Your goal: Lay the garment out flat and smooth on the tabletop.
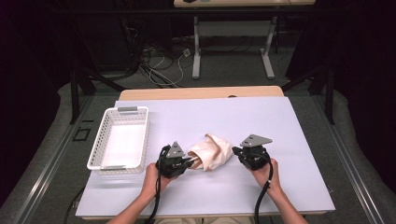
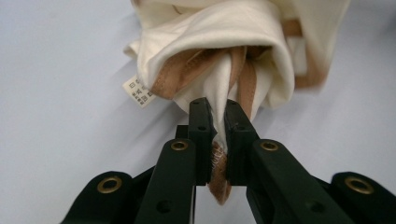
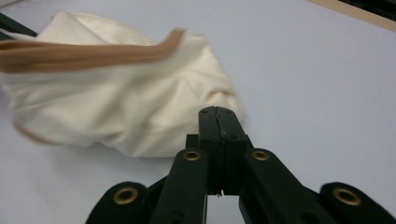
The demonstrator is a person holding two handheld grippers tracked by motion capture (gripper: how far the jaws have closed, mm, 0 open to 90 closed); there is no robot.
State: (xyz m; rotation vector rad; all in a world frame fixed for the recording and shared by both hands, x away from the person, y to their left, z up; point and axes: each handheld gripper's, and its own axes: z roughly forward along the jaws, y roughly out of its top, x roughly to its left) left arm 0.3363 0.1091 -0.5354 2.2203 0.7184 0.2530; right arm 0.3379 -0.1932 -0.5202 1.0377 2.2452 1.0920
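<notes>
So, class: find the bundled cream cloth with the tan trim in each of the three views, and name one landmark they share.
High view: the cream cloth lies at centre, between the two hand-held grippers.
Left gripper view: it spreads across the top centre, its edge pinched in the jaws.
Right gripper view: it sits upper left, just beyond the shut jaws.
Shared landmark: the tan trim on the cloth.

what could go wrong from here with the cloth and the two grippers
1. The left gripper pinches only a thin fold of the cream cloth near its brown-edged hem, so the fold may slip out if pulled.
2. The right gripper is shut with no cloth between its jaws, so a lift now would probably leave that side to sag.
3. The cloth is bunched, so carrying it to the white basket could snag it on the rim.
</notes>
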